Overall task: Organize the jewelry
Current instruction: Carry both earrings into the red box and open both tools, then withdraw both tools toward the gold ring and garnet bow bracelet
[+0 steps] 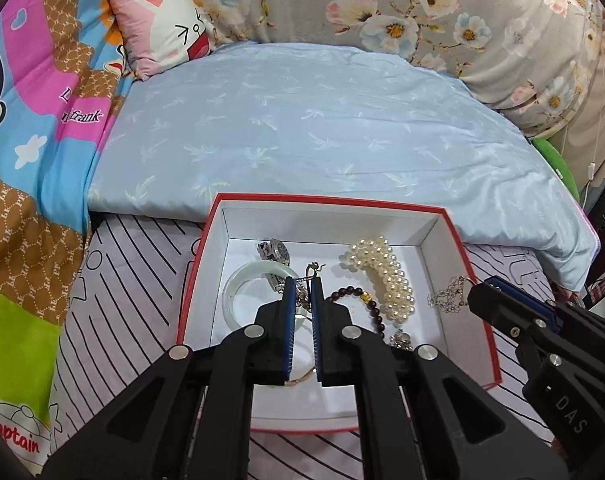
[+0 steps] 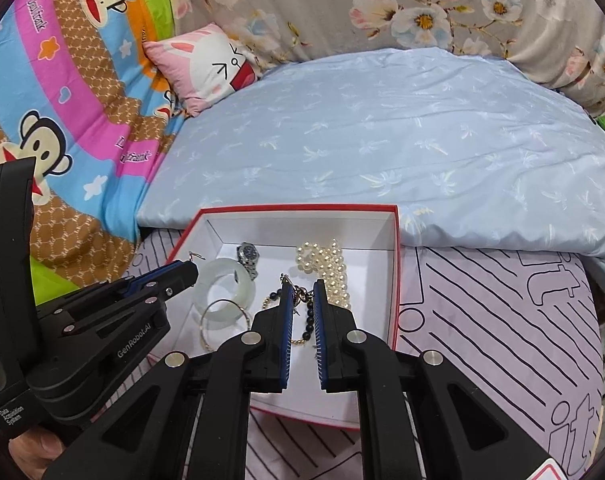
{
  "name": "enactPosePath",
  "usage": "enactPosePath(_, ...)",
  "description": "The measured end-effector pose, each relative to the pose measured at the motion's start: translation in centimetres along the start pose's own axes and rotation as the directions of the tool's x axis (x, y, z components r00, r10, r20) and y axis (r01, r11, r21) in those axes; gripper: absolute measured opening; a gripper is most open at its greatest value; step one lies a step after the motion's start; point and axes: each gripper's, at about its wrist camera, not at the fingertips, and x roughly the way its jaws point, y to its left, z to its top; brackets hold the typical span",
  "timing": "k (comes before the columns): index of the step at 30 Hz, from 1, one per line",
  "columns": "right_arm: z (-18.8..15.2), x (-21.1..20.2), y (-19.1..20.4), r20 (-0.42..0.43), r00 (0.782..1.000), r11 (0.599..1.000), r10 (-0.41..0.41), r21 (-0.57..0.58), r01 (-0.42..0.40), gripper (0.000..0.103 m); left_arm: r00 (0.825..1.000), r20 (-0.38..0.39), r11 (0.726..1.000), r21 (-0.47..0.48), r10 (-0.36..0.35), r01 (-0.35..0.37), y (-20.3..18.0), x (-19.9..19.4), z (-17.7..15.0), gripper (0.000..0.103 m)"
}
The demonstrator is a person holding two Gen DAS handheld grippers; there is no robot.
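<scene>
A red-rimmed white box (image 1: 330,200) (image 2: 298,207) lies on the bed. In it are a pale jade bangle (image 1: 238,284) (image 2: 218,266), a watch (image 1: 274,248) (image 2: 248,254), a pearl bracelet (image 1: 386,276) (image 2: 330,268) and a dark bead bracelet (image 1: 346,292) (image 2: 308,324). My left gripper (image 1: 302,284) (image 2: 188,270) is over the box's left half, shut on a gold hoop earring (image 1: 314,267) (image 2: 222,301) that dangles below it. At the box's right side my right gripper (image 1: 478,286) (image 2: 302,286) is shut on a thin silver chain piece (image 1: 448,294) (image 2: 301,294).
The box rests on a lilac sheet with black stripes (image 2: 482,320). Behind it lies a light blue quilt (image 1: 302,120), then floral bedding (image 1: 422,8) and a pink rabbit cushion (image 1: 166,28). A bright cartoon monkey blanket (image 1: 30,140) covers the left. A hand (image 2: 34,444) holds the left gripper.
</scene>
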Motion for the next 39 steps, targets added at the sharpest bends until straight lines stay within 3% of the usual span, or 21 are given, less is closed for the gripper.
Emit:
enactPosePath(11, -0.8, 4.3, -1.2, -0.065, 0.998, 1.0, -0.009, 0.011, 0.01, 0.009, 0.999, -0.051, 1.0, -0.001, 0.017, -0.017, 0.5, 4.1, -0.1, 0.007)
enactPosePath(24, -1.0, 5.3, -0.9, -0.071, 0.997, 1.0, -0.017, 0.003, 0.018, 0.013, 0.997, -0.065, 0.999, -0.001, 0.033, -0.033, 0.7, 5.4, -0.5, 0.007)
enactPosePath(25, -0.9, 5.3, -0.9, -0.071, 0.997, 1.0, -0.016, 0.003, 0.017, 0.013, 0.997, -0.065, 0.999, -0.001, 0.039, -0.039, 0.7, 5.4, -0.5, 0.008)
enactPosePath(30, -0.9, 5.2, -0.7, -0.064, 0.998, 1.0, -0.021, 0.0, 0.021, 0.02, 0.997, -0.055, 0.998, -0.014, 0.057, -0.058, 0.9, 5.2, -0.5, 0.036)
enactPosePath(32, -0.9, 5.0, -0.6, -0.057, 0.998, 1.0, -0.023, -0.002, 0.023, 0.026, 0.997, -0.05, 0.998, -0.012, 0.062, -0.063, 0.9, 5.0, -0.5, 0.039)
enactPosePath(39, -1.2, 3.8, -0.6, -0.044, 0.999, 1.0, -0.022, -0.001, 0.022, 0.026, 0.997, -0.039, 0.998, -0.006, 0.061, -0.061, 0.6, 4.1, -0.5, 0.041)
